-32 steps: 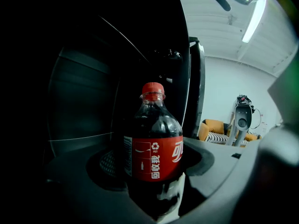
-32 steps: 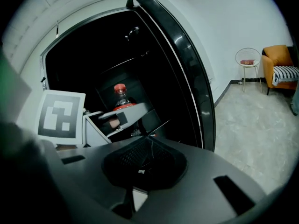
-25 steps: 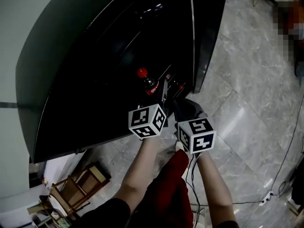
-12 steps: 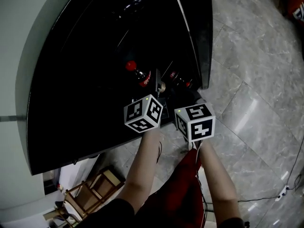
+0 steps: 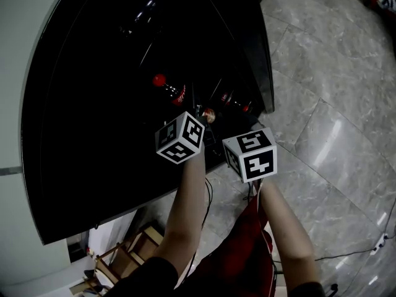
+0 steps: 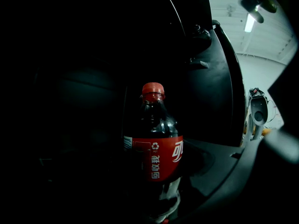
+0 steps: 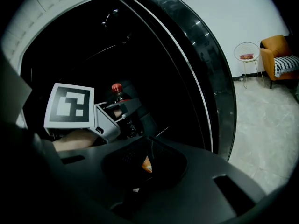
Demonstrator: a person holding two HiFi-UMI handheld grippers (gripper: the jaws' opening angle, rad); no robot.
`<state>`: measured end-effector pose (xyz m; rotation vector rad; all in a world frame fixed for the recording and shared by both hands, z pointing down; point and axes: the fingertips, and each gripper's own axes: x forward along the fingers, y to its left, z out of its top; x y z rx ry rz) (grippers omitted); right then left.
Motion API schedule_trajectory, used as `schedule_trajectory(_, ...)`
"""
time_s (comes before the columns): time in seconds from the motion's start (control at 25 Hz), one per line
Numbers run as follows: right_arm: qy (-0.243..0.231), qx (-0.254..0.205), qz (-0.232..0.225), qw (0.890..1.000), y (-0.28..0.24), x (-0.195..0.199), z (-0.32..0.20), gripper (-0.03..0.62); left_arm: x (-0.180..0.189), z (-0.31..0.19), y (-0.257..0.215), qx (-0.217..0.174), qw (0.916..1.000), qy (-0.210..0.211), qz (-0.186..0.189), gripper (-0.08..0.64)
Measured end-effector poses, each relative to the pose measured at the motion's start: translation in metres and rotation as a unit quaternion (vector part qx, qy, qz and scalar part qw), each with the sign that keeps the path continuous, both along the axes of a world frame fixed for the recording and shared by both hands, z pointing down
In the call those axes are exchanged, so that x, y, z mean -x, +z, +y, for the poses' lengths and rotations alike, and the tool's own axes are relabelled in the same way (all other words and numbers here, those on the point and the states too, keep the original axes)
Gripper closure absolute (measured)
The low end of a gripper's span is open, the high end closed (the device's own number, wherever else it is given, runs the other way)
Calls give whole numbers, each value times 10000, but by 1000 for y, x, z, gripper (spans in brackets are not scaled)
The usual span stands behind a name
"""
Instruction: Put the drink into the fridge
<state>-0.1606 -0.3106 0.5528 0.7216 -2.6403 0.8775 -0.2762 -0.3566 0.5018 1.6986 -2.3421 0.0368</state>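
**Cola bottle clamped in your left gripper, facing the fridge**

Your left gripper (image 5: 188,107) is clamped on the plastic bottle of dark cola with a red cap and red label (image 6: 157,158). The bottle stands upright between the jaws, gripped low on its body, with its neck and cap rising above them. Straight ahead of that gripper is the dark inside of the glossy black fridge (image 5: 93,116). Your right gripper (image 7: 148,146) sits just beside the left one, jaws together on nothing. From it, the bottle shows ahead and to the left, past the left gripper's marker cube (image 7: 70,107).
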Motion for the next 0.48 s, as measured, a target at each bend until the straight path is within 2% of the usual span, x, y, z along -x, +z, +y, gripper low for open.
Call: schedule_trajectory(0.48,24,61,20,10000,13,10,-17,574,24,-34,16,17,9999,-109,-5,241)
